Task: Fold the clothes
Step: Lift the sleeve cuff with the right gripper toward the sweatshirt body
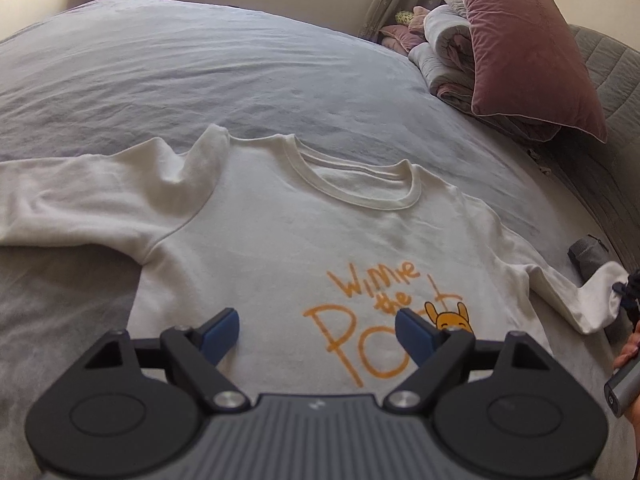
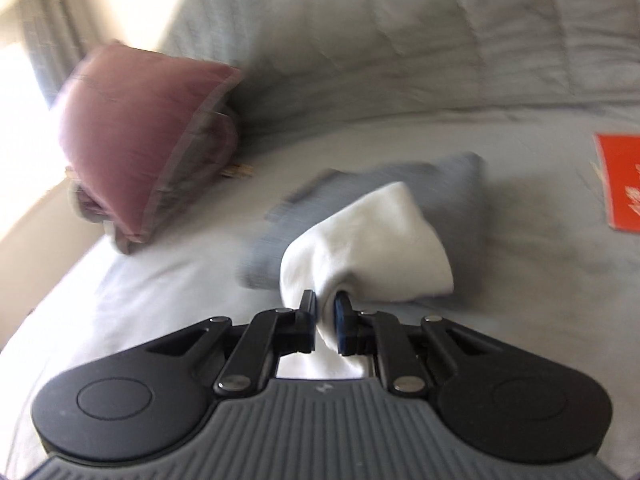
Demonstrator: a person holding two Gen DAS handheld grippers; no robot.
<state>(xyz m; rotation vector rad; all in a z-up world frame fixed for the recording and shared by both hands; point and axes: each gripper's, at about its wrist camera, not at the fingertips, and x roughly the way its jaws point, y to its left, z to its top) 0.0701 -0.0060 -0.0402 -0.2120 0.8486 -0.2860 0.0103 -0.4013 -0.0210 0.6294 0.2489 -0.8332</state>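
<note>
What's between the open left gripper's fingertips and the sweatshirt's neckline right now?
Only the white sweatshirt itself: its bare chest panel runs from the left gripper up to the collar, with the orange lettering off to the right. The left wrist view shows this.

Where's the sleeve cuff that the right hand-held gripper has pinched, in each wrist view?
Left wrist view: the sleeve cuff sits at the far right edge, at the end of the white sweatshirt's arm.
Right wrist view: the same cuff is at centre, bunched between the shut pads of the right hand-held gripper.
Shared landmark: the mauve pillow.
</note>
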